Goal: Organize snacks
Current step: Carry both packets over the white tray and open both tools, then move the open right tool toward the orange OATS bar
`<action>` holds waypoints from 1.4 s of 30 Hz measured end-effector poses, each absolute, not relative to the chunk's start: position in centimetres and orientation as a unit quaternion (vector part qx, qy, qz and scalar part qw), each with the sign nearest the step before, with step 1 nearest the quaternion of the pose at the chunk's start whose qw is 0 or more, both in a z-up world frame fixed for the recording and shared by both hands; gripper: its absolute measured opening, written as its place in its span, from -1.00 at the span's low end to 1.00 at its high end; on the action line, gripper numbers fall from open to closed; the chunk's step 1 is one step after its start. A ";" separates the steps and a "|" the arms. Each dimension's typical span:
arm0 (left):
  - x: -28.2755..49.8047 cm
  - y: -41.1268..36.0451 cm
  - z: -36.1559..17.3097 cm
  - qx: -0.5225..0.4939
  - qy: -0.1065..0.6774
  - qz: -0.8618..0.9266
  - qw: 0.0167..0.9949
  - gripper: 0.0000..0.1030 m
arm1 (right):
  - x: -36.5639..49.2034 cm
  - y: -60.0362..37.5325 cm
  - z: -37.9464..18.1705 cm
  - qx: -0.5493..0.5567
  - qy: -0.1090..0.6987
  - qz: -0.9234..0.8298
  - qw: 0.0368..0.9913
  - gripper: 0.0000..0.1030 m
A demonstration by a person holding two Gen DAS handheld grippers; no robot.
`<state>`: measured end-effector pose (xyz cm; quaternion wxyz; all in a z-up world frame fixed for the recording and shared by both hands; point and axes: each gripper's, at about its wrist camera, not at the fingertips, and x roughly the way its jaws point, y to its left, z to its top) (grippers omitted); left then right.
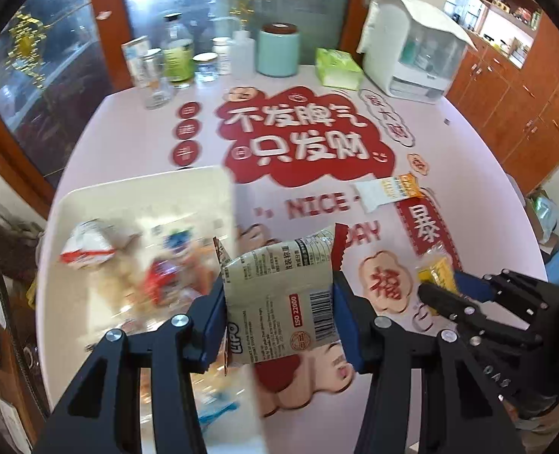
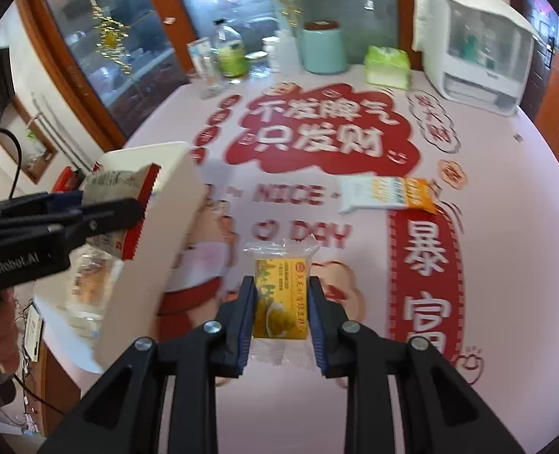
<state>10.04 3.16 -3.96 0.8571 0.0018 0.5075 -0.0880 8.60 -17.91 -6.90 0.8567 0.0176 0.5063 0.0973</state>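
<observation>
Blue-padded black jaws of the left claw [image 1: 279, 302] clamp a beige foil snack packet with a red serrated edge [image 1: 279, 287], its barcode side up and its long axis running away from the camera, in line with the fingers. Left of it (and partly under it in the left wrist view) sits a white rectangular plastic bin [image 1: 90, 196] on the pink printed desk [image 1: 128, 140], already holding a blurred heap of wrapped snacks [image 1: 128, 265]. The right claw [image 2: 281, 302] is pinched narrow on a small yellow cake in a clear wrapper [image 2: 281, 295], gripped across its short sides, its length likewise pointing forward. Seen from the right wrist, the bin [image 2: 158, 204] lies to the left, beyond the left claw [image 2: 101, 208], so the left hand is plainly the nearer to it. One white-and-orange flat sachet [image 2: 385, 195] lies loose on the desk, ahead and to the right of both claws and well apart from the bin. Judging by this layout, both packets are bound for the bin: the left one hangs at its rim, while the yellow cake has to travel leftward.
</observation>
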 end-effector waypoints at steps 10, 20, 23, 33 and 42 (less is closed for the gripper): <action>6.7 12.1 -3.8 -0.020 0.497 -0.028 0.867 -0.04 | 8.0 -9.5 -3.8 -0.001 0.488 0.151 0.860 -0.49; 5.0 18.4 -4.7 -0.032 0.496 0.023 0.867 -0.04 | 8.4 -2.0 -4.0 -0.028 0.495 0.197 0.846 -0.48; 4.7 19.5 -5.2 -0.031 0.501 0.030 0.865 -0.04 | 8.5 -0.1 -4.1 -0.034 0.497 0.209 0.842 -0.48; 4.7 20.6 -6.9 -0.026 0.519 0.037 0.854 -0.02 | 8.9 3.6 -5.5 -0.050 0.512 0.224 0.828 -0.47; 4.4 20.8 -7.6 -0.032 0.532 0.043 0.845 0.55 | 8.9 4.0 -7.8 -0.054 0.550 0.211 0.806 -0.16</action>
